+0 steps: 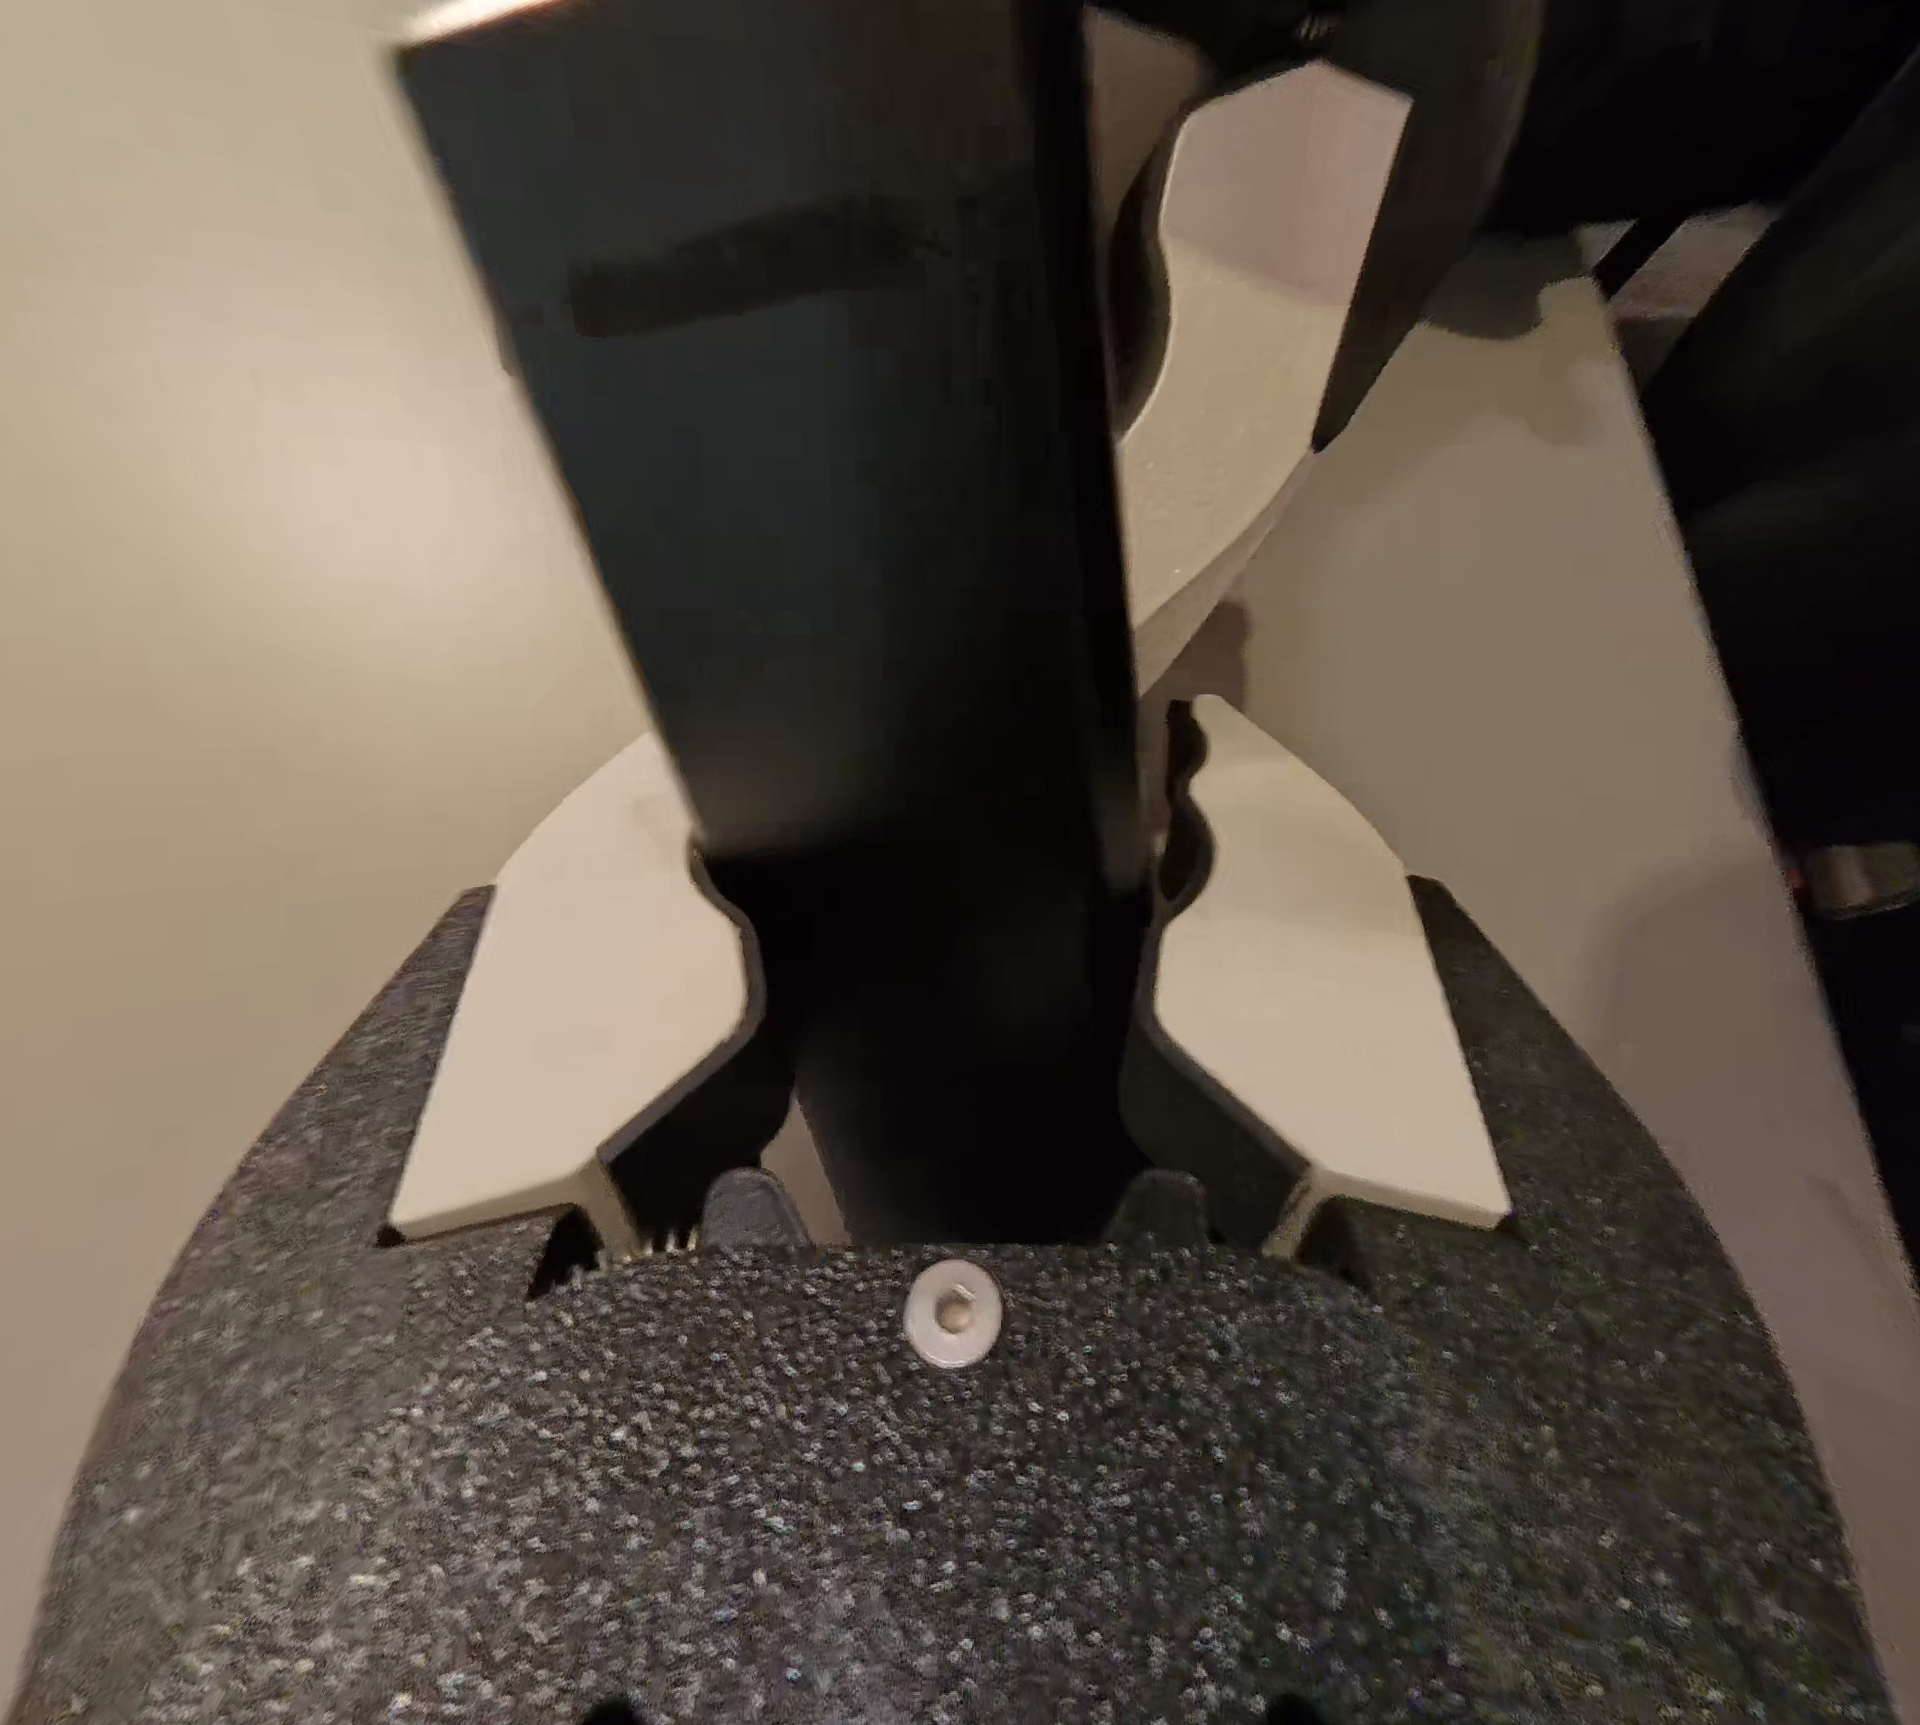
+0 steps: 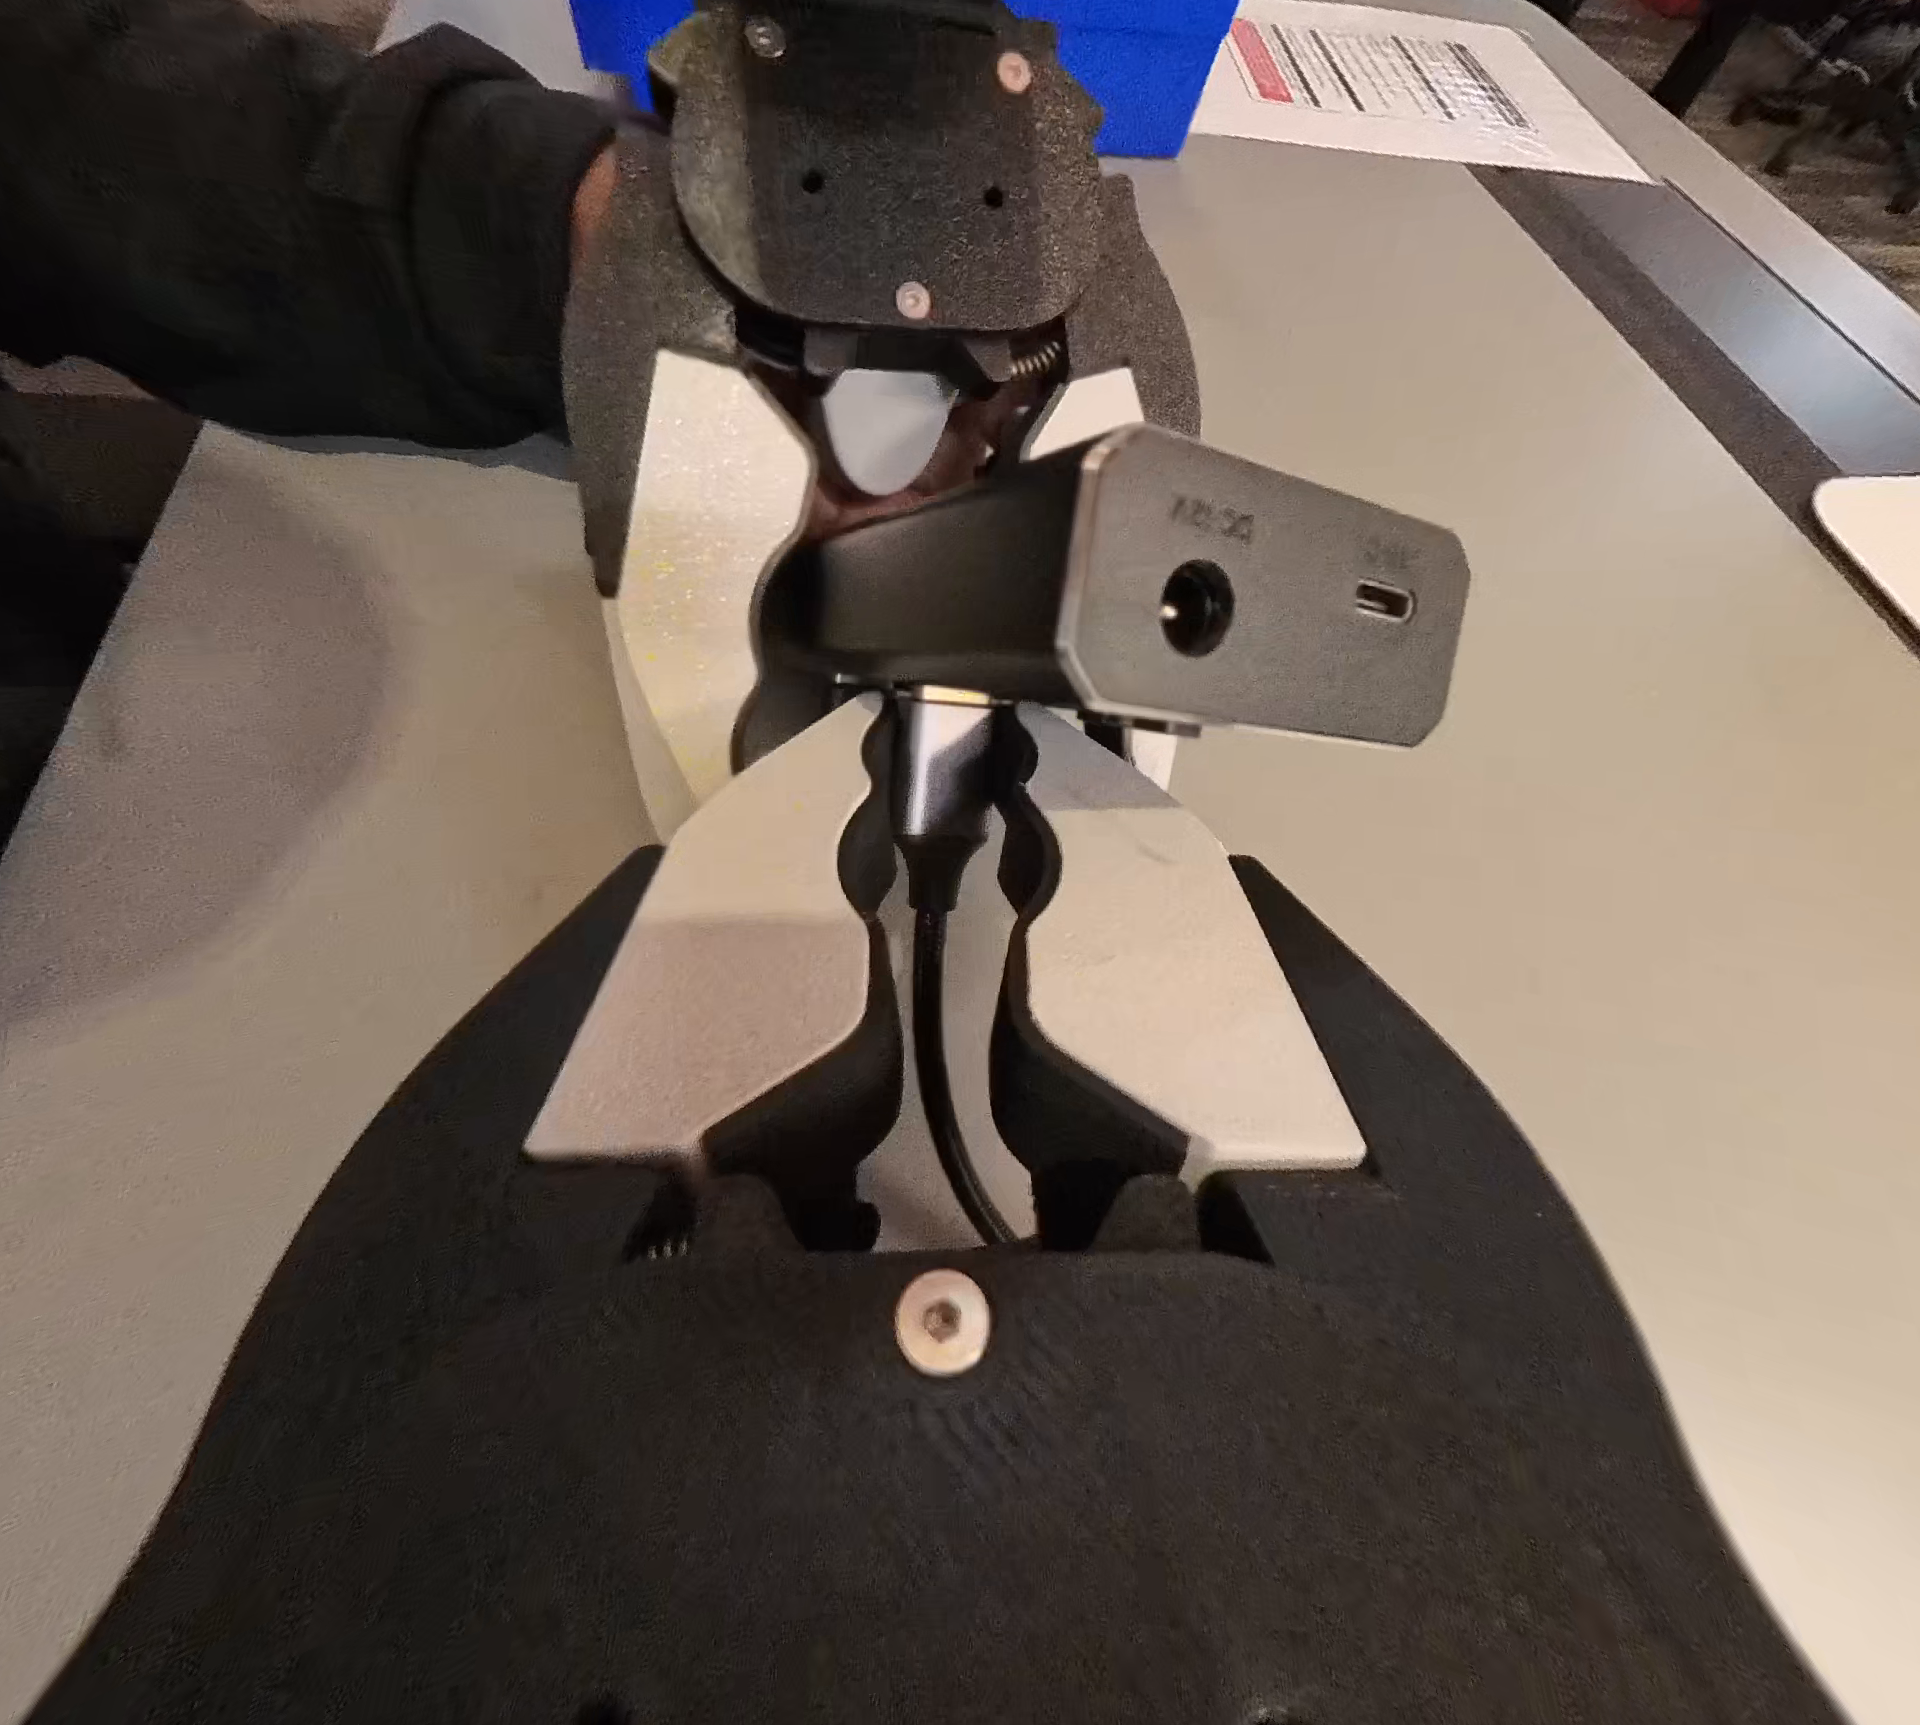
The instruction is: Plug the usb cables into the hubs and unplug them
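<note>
A black USB hub (image 1: 790, 387) is held up off the table, clamped at one end by my left gripper (image 1: 935, 771). In the right wrist view the hub (image 2: 1247, 595) shows its grey end face with a round socket and a small oval port. My right gripper (image 2: 940, 740) is shut on a silver-grey USB plug (image 2: 940, 782), whose front end meets the hub's near long side. How deep it sits is hidden. Its black cable (image 2: 940, 1031) runs back between my fingers. The left gripper (image 2: 894, 595) faces me. The right gripper's white fingers (image 1: 1226, 387) show beside the hub.
The grey table (image 2: 1455, 1052) lies under both grippers. A blue bin (image 2: 1143, 13) stands at the far edge with a printed sheet (image 2: 1382, 75) to its right. A person's black sleeve (image 2: 260, 221) reaches in from the left. A white object (image 2: 1881, 532) pokes in at right. Less than 4 cm separates the two grippers' tips. The left tips stand about 35 cm off the white object (image 2: 1881, 532).
</note>
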`<state>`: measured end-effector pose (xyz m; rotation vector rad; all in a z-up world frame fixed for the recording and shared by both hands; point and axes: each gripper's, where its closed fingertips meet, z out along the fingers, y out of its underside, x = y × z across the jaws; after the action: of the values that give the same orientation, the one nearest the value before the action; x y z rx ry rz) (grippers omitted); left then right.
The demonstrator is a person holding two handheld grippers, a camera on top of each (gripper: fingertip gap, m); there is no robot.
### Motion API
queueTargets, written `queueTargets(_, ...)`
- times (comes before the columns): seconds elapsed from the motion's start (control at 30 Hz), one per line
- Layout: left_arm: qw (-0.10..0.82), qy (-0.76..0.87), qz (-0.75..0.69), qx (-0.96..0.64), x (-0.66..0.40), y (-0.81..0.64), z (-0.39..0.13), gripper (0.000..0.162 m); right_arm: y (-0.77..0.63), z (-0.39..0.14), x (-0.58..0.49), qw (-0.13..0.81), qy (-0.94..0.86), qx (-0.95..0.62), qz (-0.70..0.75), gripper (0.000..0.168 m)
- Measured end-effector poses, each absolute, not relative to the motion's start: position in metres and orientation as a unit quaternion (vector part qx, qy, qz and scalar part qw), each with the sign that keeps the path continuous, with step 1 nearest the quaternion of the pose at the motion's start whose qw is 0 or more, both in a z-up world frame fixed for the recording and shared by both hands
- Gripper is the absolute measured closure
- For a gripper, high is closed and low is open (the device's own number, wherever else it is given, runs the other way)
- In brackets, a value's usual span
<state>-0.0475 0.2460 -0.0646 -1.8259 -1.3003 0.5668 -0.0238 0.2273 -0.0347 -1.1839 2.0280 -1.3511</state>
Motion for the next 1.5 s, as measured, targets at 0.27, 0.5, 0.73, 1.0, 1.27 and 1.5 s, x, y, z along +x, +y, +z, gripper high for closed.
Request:
queueTargets(0.27, 0.398, -0.538, 0.224, -0.708, -0.048, 0.237, -0.066, 0.087, 0.221, -0.042, -0.027, 0.216, 0.775, -0.382, -0.454, 0.153)
queueTargets(0.5, 0.460, -0.521, 0.214, -0.687, -0.051, 0.248, -0.043, 0.088, 0.229, -0.020, -0.026, 0.243, 0.723, -0.409, -0.501, 0.152)
queueTargets(0.73, 0.468, -0.498, 0.222, -0.695, -0.047, 0.254, -0.035, 0.088, 0.234, -0.012, -0.021, 0.237, 0.710, -0.418, -0.514, 0.152)
queueTargets(1.0, 0.441, -0.502, 0.235, -0.706, -0.045, 0.245, -0.040, 0.089, 0.229, -0.018, -0.022, 0.236, 0.734, -0.391, -0.502, 0.152)
queueTargets(1.27, 0.389, -0.504, 0.264, -0.725, -0.045, 0.237, -0.044, 0.089, 0.229, -0.023, -0.022, 0.282, 0.752, -0.360, -0.476, 0.150)
queueTargets(1.5, 0.409, -0.494, 0.262, -0.721, -0.045, 0.243, -0.036, 0.089, 0.233, -0.014, -0.023, 0.227, 0.709, -0.417, -0.521, 0.151)
